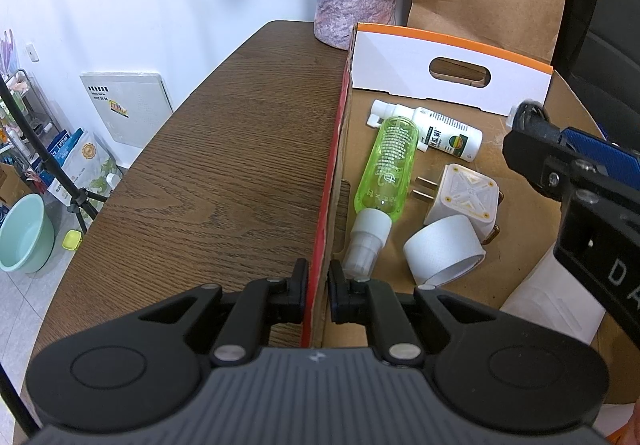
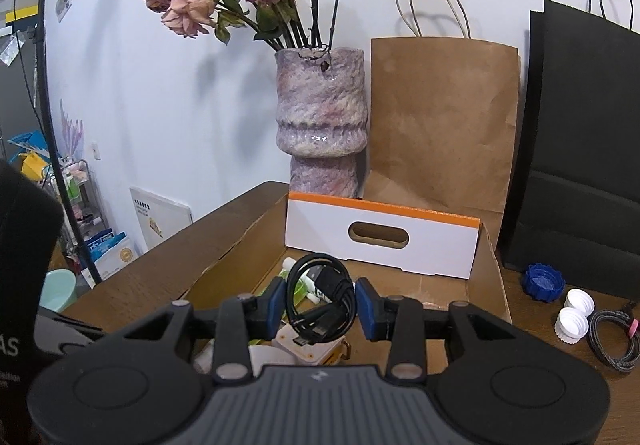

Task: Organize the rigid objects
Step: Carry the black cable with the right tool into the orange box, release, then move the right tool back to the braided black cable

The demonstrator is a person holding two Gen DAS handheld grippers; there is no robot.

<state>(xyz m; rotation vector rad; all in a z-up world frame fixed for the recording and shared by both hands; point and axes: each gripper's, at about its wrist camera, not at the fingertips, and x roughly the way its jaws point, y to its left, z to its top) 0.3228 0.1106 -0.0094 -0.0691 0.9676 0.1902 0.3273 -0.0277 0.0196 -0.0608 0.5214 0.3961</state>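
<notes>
An open cardboard box [image 1: 520,245] lies on the wooden table [image 1: 220,165]. My left gripper [image 1: 318,285] is shut on the box's red-edged left wall [image 1: 334,165], one finger outside and one inside. Inside the box lie a green spray bottle [image 1: 390,165], a white bottle [image 1: 448,137], a white plug adapter [image 1: 464,197] and a white tape roll [image 1: 440,249]. My right gripper [image 2: 321,303] hangs over the box, its blue pads [image 2: 276,305] shut on a coiled black cable [image 2: 320,285]. In the left wrist view the right gripper [image 1: 528,125] reaches in from the right.
Behind the box stand a purple vase [image 2: 320,125] with dried roses, a brown paper bag [image 2: 440,125] and a black bag [image 2: 580,165]. To the box's right lie a blue cap [image 2: 543,282], two white caps [image 2: 574,317] and a braided cable [image 2: 612,341].
</notes>
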